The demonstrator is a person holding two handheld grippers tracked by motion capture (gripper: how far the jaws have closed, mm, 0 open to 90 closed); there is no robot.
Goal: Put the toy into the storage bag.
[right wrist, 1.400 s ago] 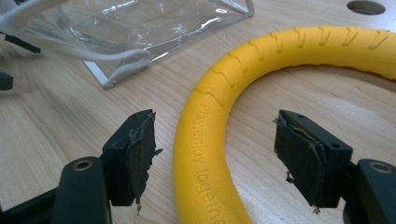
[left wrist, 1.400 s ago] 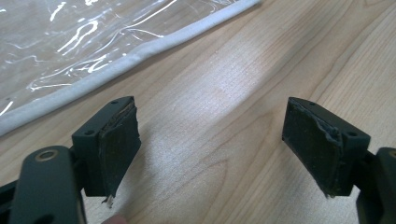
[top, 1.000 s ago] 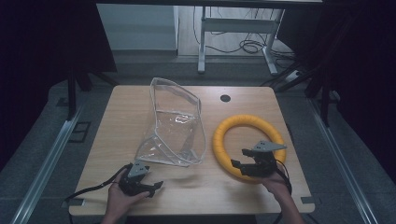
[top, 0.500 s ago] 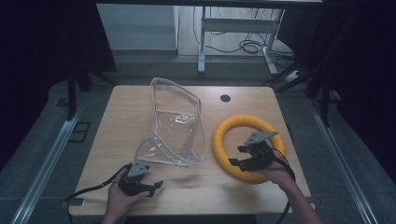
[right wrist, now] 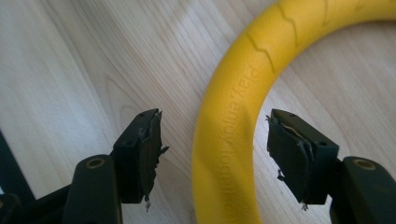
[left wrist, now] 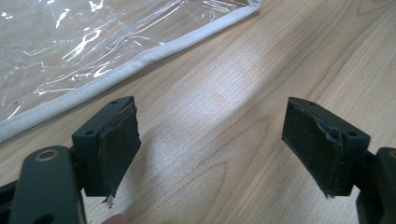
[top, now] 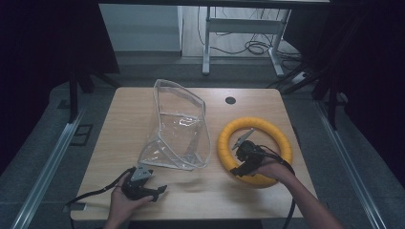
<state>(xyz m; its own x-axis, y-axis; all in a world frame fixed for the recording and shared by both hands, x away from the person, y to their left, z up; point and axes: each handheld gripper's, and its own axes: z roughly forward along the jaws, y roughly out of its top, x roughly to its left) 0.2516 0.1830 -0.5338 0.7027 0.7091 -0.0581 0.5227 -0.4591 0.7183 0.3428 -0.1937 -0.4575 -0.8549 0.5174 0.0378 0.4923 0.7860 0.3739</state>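
A yellow foam ring (top: 258,123) lies flat on the right half of the wooden table (top: 129,109). My right gripper (top: 240,164) hovers over the ring's near-left arc. In the right gripper view its jaws straddle the ring (right wrist: 229,121), and the gripper (right wrist: 215,154) is open, with a gap on each side. Those jaws have just narrowed, then eased apart a little, with the ring between them untouched. A clear plastic bag (top: 179,129) with white trim stands mid-table. My left gripper (top: 159,192) rests near the front edge, open. The left gripper view shows bare wood between the jaws of the left gripper (left wrist: 210,149), with the bag's hem (left wrist: 70,42) just beyond.
A small black round hole (top: 230,100) sits near the table's far edge. Metal desk legs and cables (top: 253,47) stand on the floor behind. A cable trails from each gripper over the front edge.
My right gripper has slid left along the ring's near side, from its near-right part to its near-left arc. The left gripper and the bag have stayed put.
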